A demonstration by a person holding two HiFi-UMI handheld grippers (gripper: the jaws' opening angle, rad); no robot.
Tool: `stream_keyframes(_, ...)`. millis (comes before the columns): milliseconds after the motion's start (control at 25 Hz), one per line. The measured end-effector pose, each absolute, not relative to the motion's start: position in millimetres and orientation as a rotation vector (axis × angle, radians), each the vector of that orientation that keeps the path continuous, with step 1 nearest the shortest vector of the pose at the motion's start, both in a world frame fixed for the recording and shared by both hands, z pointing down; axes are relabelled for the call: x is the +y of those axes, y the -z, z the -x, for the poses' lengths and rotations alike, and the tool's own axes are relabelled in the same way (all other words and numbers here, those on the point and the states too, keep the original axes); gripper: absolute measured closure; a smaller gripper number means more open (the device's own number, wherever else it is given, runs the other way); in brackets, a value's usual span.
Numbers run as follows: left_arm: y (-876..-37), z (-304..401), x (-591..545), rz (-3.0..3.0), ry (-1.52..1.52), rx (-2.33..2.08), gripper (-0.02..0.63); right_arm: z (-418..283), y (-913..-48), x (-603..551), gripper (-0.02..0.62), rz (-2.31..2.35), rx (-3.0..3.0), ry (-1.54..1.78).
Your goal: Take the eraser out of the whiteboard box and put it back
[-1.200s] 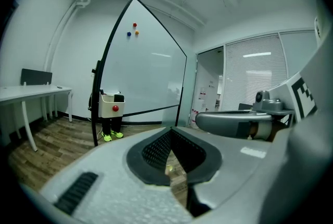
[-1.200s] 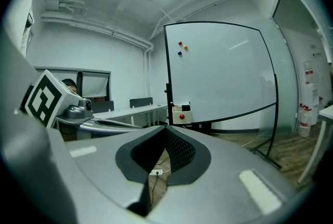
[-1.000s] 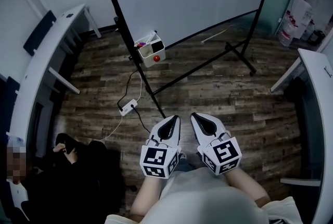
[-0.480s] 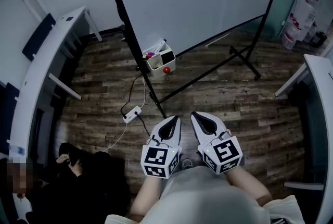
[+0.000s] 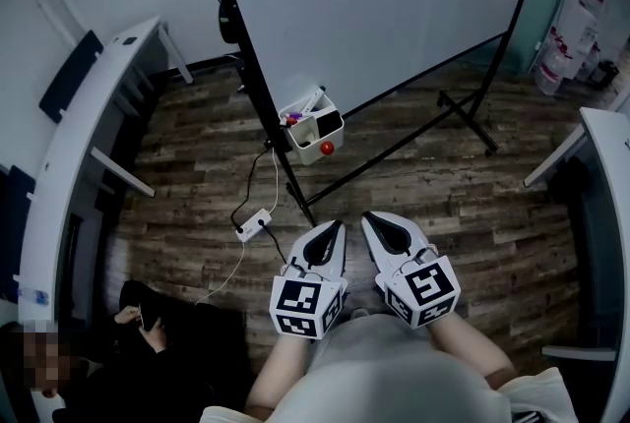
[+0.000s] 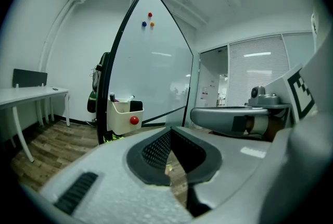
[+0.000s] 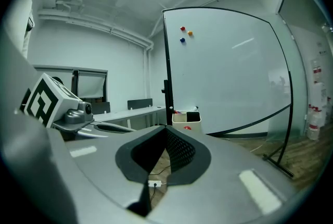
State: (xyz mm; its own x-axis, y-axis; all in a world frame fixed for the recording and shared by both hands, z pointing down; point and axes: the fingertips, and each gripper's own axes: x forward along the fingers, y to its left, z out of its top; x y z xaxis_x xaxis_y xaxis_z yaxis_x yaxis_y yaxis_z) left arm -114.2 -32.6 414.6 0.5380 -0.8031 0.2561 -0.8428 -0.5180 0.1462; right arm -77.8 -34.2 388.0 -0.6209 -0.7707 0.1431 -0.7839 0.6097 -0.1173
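eraser [image 6: 136, 106]: black, stood on end in whiteboard box [image 5: 317, 138], top seen above rim
whiteboard box: found at 11 o'clock of both grippers
left gripper [image 5: 334, 226]: closed, empty
right gripper [image 5: 370, 218]: closed, empty

Closed left claw [image 6: 170, 131] faces the whiteboard box [image 6: 122, 119].

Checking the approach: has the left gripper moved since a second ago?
Yes. The left gripper has moved forward, nearer the white power strip.
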Motion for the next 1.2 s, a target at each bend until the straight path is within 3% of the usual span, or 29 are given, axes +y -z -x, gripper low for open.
stream_keyframes(1200,-408.7,121.2,-125.0,-2.358,-0.162,-1.627,0.604,80.1,-371.0,-143.8,0.588,-1.057,-2.874,-0.177)
